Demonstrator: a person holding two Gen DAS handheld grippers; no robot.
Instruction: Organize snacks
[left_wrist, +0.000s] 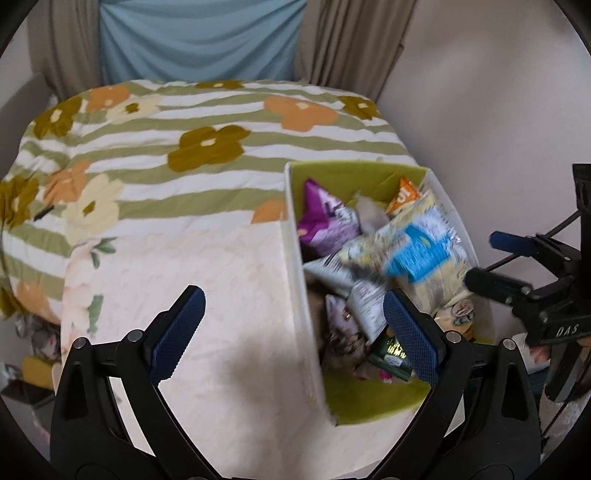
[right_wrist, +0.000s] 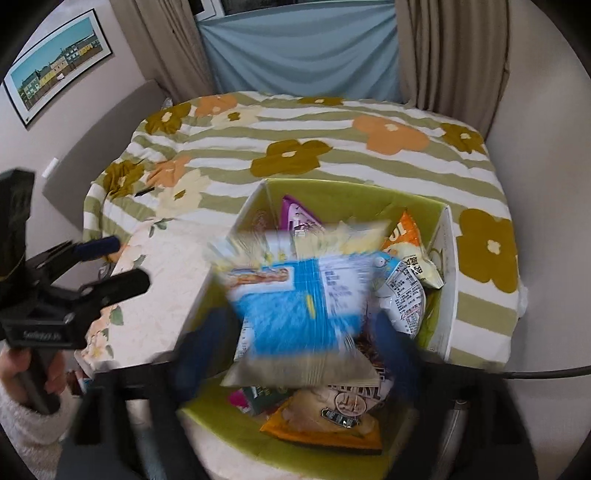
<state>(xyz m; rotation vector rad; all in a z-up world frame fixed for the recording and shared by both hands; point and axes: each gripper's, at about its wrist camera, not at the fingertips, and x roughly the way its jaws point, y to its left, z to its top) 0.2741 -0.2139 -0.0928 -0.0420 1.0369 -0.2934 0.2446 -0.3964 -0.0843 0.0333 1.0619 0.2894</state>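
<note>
The left gripper (left_wrist: 293, 325), black with blue pads, hangs released and empty over the cream bedspread (left_wrist: 221, 314) beside the green-lined white box (right_wrist: 255, 428). The right gripper (right_wrist: 299, 354) stands released too, with a blurred yellow-and-blue crinkly snack bag (right_wrist: 295, 288) between its spread fingers, above the box's other packets.
</note>
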